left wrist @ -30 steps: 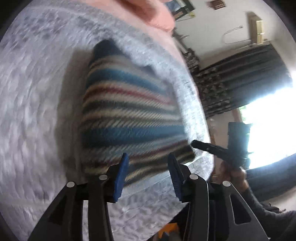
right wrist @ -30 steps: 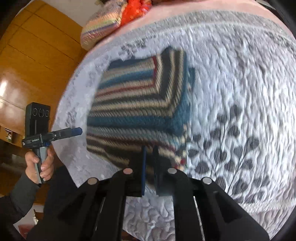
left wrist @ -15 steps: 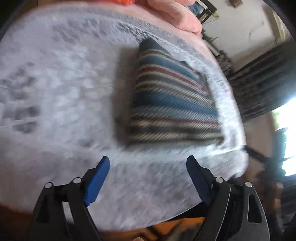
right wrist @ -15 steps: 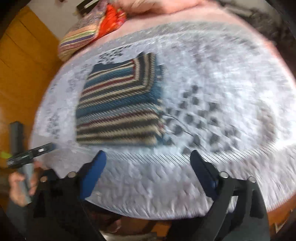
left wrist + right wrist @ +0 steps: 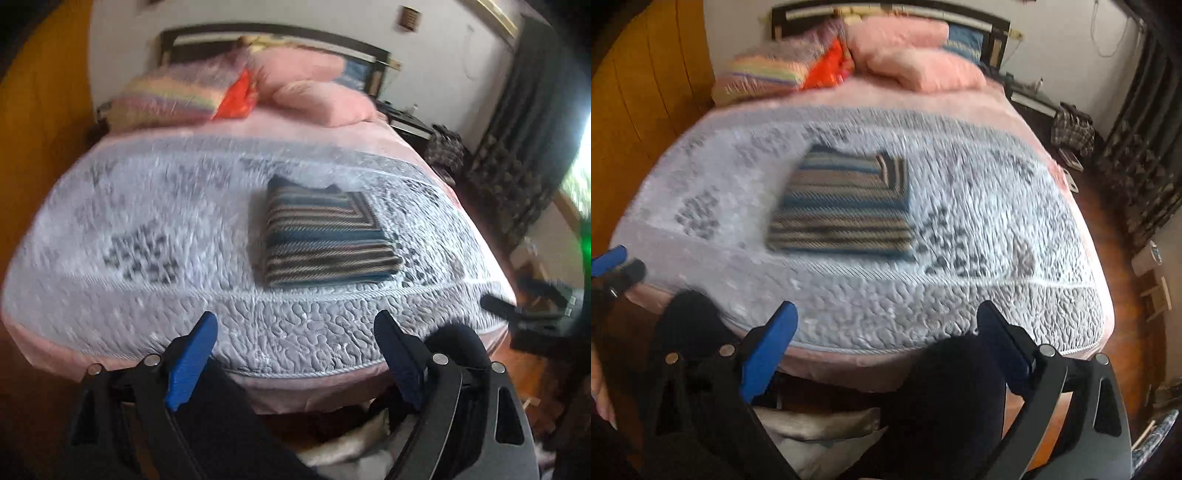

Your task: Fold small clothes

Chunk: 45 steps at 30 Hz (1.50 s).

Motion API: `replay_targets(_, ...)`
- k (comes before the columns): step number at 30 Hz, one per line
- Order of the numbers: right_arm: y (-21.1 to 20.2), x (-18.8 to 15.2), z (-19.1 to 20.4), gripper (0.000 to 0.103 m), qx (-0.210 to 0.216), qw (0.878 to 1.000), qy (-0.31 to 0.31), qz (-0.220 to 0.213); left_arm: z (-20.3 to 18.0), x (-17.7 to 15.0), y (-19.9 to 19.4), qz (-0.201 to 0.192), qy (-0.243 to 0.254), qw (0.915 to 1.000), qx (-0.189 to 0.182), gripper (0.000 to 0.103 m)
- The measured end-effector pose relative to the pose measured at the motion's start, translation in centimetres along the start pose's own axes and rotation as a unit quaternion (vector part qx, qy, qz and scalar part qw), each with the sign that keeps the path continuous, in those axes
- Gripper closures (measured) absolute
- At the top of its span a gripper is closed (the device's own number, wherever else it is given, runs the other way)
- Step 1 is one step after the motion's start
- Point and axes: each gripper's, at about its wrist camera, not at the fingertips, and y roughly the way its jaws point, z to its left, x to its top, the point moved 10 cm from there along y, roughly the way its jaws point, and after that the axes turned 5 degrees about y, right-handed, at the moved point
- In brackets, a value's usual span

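Left gripper (image 5: 295, 354), at six o'clock in its view, jaws spread wide and empty; striped garment (image 5: 325, 240) lies folded into a flat rectangle on the quilted bedspread (image 5: 147, 221), toward twelve o'clock, well apart from both tools; right gripper (image 5: 886, 343) likewise agape, holding nothing; folding appears complete, with no further garment visibly awaiting.

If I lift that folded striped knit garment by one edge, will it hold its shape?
Probably not: the folded striped knit garment looks soft and layered, so it would likely droop and unfold. It seems light. Pushed, it may drag on the textured grey quilt.
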Motion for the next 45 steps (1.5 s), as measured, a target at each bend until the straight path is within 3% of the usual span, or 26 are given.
replay_targets(3,-3.9,1.1,0.4,0.006,0.016,1.0,0.012,-0.02,-2.0,1.3,-3.1,-0.015,0.028,0.9993,-0.018,0.016)
replay_targets(5,-6.4,1.8,0.5,0.003,-0.001,0.999,0.006,-0.044,-2.7,1.8,-4.5,-0.021,0.033,0.9992,-0.013,0.016)
replay_targets(8,-8.6,2.0,1.0,0.003,-0.016,0.998,-0.004,-0.062,-3.3,1.9,-5.3,-0.019,0.042,0.9989,0.01,0.016)
replay_targets(12,-10.3,2.2,1.1,0.003,-0.019,0.997,-0.007,-0.075,-4.0,1.7,-5.8,-0.016,0.032,0.9993,-0.007,0.016)
replay_targets(45,-10.5,2.4,1.6,0.003,-0.014,0.996,-0.008,-0.089,-4.9,1.8,-6.2,-0.024,0.03,0.9992,0.008,0.016)
